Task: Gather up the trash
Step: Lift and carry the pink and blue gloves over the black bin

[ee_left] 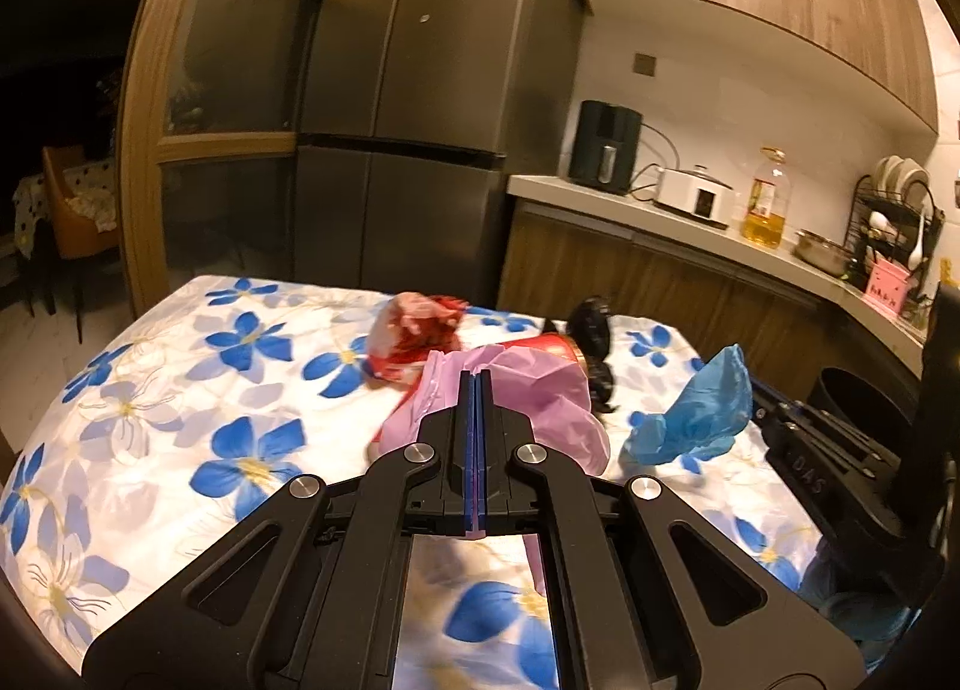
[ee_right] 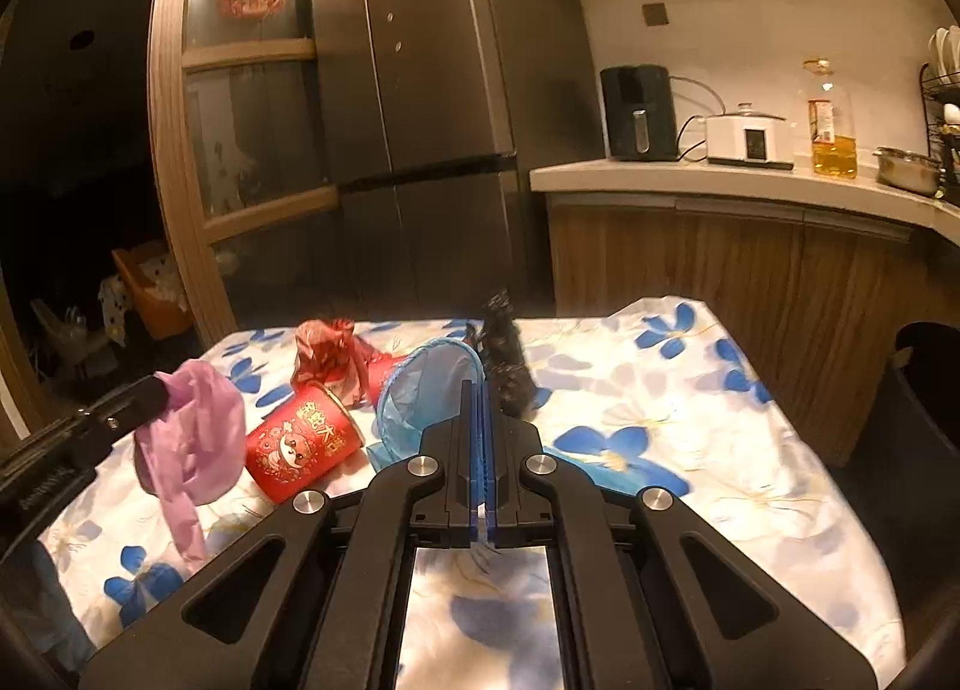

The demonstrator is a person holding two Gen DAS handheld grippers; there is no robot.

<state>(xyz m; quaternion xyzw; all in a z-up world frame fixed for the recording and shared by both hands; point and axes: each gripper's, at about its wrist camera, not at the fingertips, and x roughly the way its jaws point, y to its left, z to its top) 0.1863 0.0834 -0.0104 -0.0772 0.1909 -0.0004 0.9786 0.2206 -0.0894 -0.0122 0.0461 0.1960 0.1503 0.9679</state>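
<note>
My left gripper [ee_left: 476, 377] is shut on a thin pink plastic bag [ee_left: 543, 396], which hangs from its pads just above the table. In the right wrist view the same pink bag [ee_right: 192, 438] droops from the left gripper [ee_right: 159, 390]. My right gripper [ee_right: 478, 387] is shut on a blue plastic bag [ee_right: 420, 384], which also shows at the right of the left wrist view as the blue bag [ee_left: 696, 414]. On the cloth lie a red paper cup [ee_right: 300, 441] on its side, a crumpled red wrapper [ee_right: 327, 354] and a crumpled black wrapper [ee_right: 504, 360].
The table [ee_right: 690, 438] wears a white cloth with blue flowers. A dark bin [ee_right: 924, 390] stands on the floor at its right. Behind are a tall fridge [ee_right: 432, 90], a counter [ee_right: 720, 177] with appliances and an oil bottle, and a wood-framed glass door [ee_right: 252, 120].
</note>
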